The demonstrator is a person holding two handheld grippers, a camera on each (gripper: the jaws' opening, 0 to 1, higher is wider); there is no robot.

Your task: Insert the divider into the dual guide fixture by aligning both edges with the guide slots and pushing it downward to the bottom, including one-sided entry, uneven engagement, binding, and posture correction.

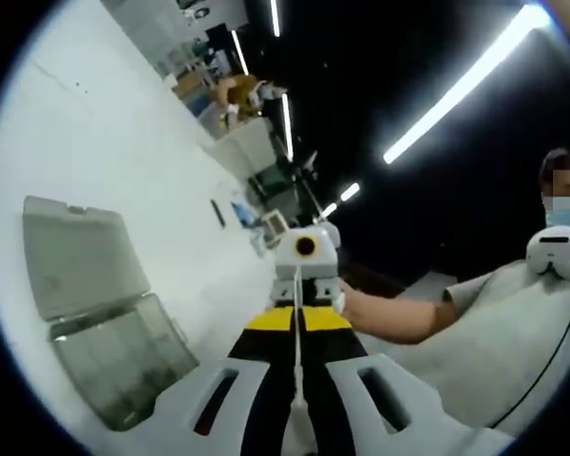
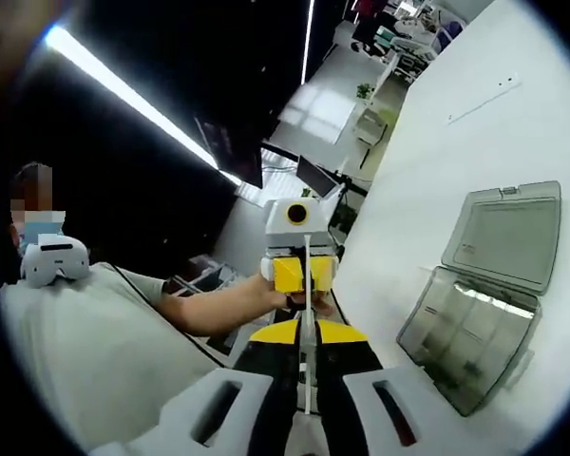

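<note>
Divider (image 1: 297, 366) is up in the air, edge-on to both cameras, a thin white sheet that reads as hardly more than a line. The left gripper (image 1: 298, 323) has its yellow-tipped fingers (image 1: 271, 320) closed on one end. The right gripper (image 2: 306, 334) pinches the other end, its fingers (image 2: 337, 332) pressed together on the sheet. The two tools face each other nose to nose.

In the left gripper view, the clear case (image 1: 114, 351) lies at 8 o'clock on the white counter (image 1: 104, 142), well apart from the divider. In the right gripper view it sits at 4 o'clock (image 2: 465, 332). It is a smoky see-through plastic tray, and its frosted lid (image 2: 508, 233) is flung open and lying flat. I take it to be the guide fixture, though its slots are too small to make out from here.

So this looks like the carry. To do it well, both ends should stay level so the sheet does not twist. A plate this thin will likely flex if one side leads. Bring it over the tray, square both edges to the slots before going down, and push evenly from both hands. If one edge catches first, back off and re-level the sheet rather than force it. The tray plastic looks smooth and hard, so a tilted sheet could wedge in it fast.
</note>
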